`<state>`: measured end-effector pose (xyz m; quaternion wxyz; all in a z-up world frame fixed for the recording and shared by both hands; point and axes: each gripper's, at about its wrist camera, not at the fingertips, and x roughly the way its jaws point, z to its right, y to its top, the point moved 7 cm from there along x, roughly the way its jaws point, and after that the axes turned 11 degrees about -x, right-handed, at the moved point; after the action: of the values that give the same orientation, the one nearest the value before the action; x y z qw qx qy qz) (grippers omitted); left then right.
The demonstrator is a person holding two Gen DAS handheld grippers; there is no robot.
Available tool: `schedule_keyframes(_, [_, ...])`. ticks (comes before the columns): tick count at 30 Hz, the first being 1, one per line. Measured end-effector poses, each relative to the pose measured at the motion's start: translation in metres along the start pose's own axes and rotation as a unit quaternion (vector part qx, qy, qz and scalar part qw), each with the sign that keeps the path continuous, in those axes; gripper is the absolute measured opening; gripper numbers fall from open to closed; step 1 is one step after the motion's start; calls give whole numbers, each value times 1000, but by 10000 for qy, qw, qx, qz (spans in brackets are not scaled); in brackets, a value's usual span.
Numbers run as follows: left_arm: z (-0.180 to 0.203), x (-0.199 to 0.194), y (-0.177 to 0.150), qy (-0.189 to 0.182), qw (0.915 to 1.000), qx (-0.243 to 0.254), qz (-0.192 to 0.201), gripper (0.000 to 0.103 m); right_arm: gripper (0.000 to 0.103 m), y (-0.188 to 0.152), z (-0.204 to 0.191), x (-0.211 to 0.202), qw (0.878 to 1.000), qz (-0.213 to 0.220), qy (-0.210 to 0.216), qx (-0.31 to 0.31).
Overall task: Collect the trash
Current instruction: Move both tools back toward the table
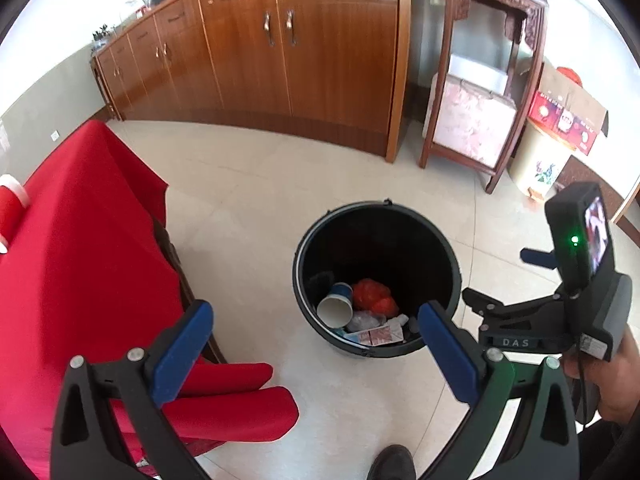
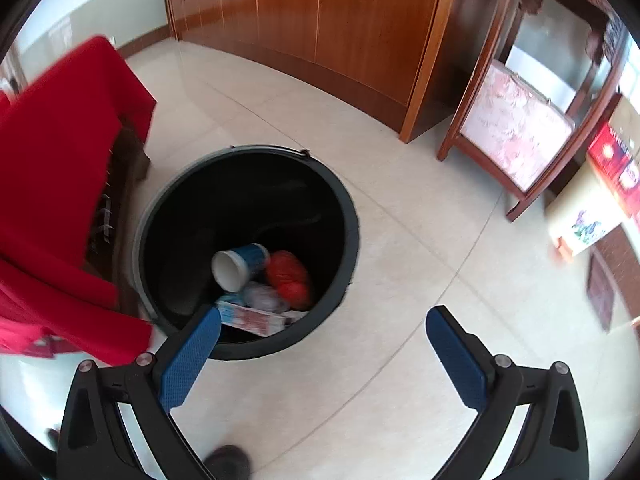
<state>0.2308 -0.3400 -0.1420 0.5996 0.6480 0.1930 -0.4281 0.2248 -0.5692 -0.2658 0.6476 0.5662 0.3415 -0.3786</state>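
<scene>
Black bin [image 1: 376, 240]: paper cup [image 1: 336, 306], red bag [image 1: 374, 294]. Left tongs [image 1: 316, 346], right tongs [image 2: 324, 354]: released, empty. Left view only: hand [image 1: 612, 380] at four o'clock.

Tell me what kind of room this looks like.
Probably a living or dining room in a home: long wooden cabinets along the wall, a carved wooden chair, a red-draped table and a black trash bin on tile.
</scene>
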Motion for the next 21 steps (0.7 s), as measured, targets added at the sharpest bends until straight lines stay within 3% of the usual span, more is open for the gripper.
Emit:
schedule_keyframes(9, [-56,-43,1,313,9969,-549,472,103,103,17,-27,-37,9988,468,155,-14])
schedule_keyframes(15, [-111,-72,2,935,9854,-945,1061,103,103,46,-63,-66,9945,1009,263,-88])
schedule_keyframes(21, [-161,-89,-10,1217,9773,-1313,1131,103,103,72,-125,-96,9892,1272,386,-624])
